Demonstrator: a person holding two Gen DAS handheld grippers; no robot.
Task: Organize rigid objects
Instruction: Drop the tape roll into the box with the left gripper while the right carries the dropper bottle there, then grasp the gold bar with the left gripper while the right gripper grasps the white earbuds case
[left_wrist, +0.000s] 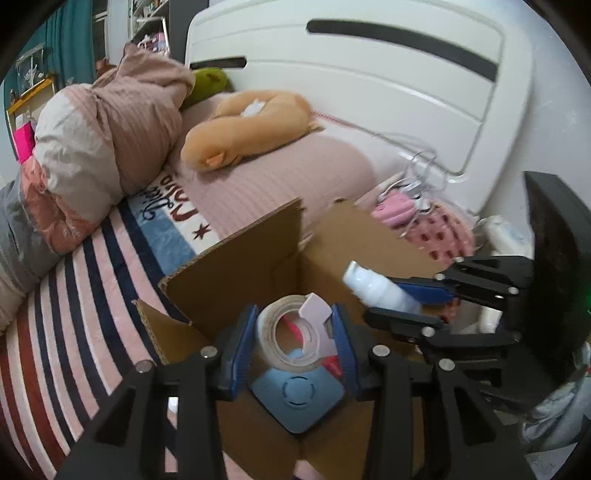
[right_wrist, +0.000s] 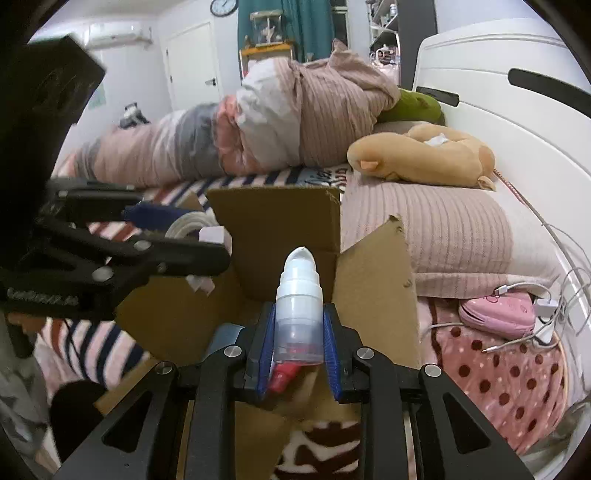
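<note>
Blue-padded left tool (left_wrist: 293, 338) clamps a tape roll (left_wrist: 290, 341); right tool (right_wrist: 299, 345) clamps a white bottle (right_wrist: 299, 314), over the box (right_wrist: 273, 218).

A bed spread with a striped pink, white and navy blanket (left_wrist: 74, 314), loaded with soft things and an open box.

Straight ahead of the right gripper (right_wrist: 298, 339), the open brown cardboard box (right_wrist: 280, 218) sits on the blanket, flaps up. Beyond it, a bundled pink, grey and white ribbed quilt (right_wrist: 258, 129) lies across the far side. Ahead and to the right rests a ribbed pink pillow (right_wrist: 436, 225) with a tan plush toy (right_wrist: 417, 157) on top and a green plush (right_wrist: 410, 105) behind. Further right, a pink pouch (right_wrist: 498, 314) and white cables (right_wrist: 554, 295) lie on a pink polka-dot cloth (right_wrist: 509, 384), against the white headboard (right_wrist: 517, 122).
</note>
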